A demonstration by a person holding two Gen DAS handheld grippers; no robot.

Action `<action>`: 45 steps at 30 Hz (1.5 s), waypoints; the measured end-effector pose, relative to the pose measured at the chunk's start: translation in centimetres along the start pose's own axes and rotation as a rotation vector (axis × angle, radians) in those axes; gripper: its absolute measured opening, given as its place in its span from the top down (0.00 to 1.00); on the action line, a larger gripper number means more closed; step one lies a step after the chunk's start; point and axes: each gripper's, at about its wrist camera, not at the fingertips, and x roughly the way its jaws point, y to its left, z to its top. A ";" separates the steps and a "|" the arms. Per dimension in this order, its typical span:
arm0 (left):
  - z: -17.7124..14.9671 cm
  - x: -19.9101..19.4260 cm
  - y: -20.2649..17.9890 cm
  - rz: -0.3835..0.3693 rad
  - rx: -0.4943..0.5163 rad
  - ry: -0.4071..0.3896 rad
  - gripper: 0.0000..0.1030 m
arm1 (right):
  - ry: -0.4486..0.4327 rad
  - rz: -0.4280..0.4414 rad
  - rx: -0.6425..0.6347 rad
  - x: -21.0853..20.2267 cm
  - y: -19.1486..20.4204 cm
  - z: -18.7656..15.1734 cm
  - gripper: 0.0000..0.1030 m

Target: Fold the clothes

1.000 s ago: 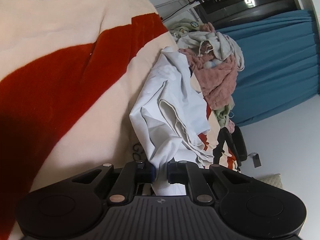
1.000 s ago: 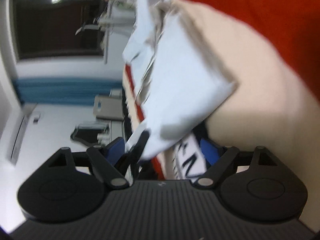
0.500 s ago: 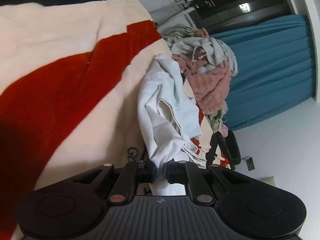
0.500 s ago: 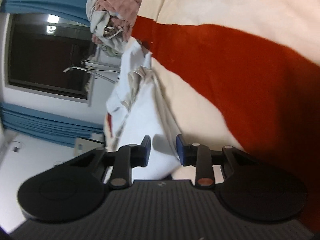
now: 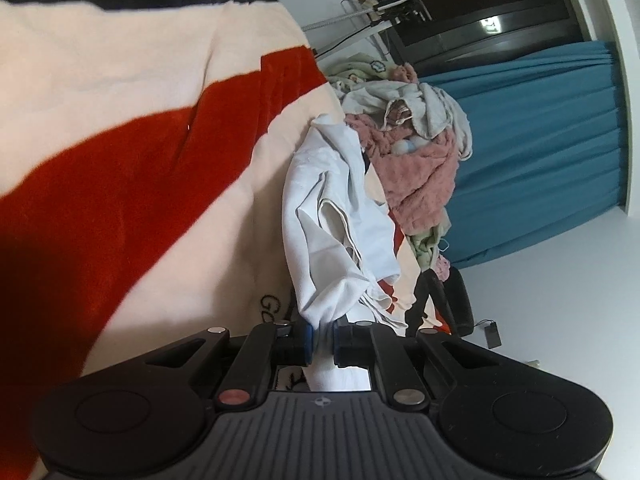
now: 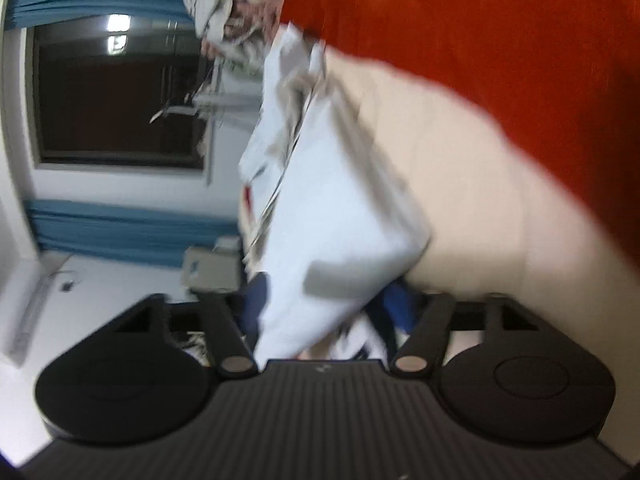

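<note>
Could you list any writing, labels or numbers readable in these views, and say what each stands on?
"GO": dark letters on the blanket at, beside the white garment that the left claw grips; the rest is hidden.
Right wrist view: too blurred to read anything.

My left gripper (image 5: 322,340) is matte black plastic. Its ribbed body carries a small round emblem at the centre and a shallow round disc at each side. Two angled link arms run forward to short fingers with blue pads (image 5: 306,338). One pivot screw is copper-coloured, the others silver. My right gripper (image 6: 326,312) has the same black ribbed body, discs and blue pads, though its picture is blurred.
</note>
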 end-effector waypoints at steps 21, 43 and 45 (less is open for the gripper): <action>-10.7 -20.9 -2.9 -0.131 0.131 -0.104 0.92 | -0.308 0.057 -0.509 -16.6 7.2 -9.3 0.90; 4.8 8.1 -3.9 0.175 0.251 -0.034 0.91 | -0.179 -0.207 -0.480 6.9 7.8 5.0 0.89; 4.8 8.5 -3.7 0.176 0.256 -0.036 0.91 | -0.168 -0.203 -0.465 7.5 7.2 5.3 0.89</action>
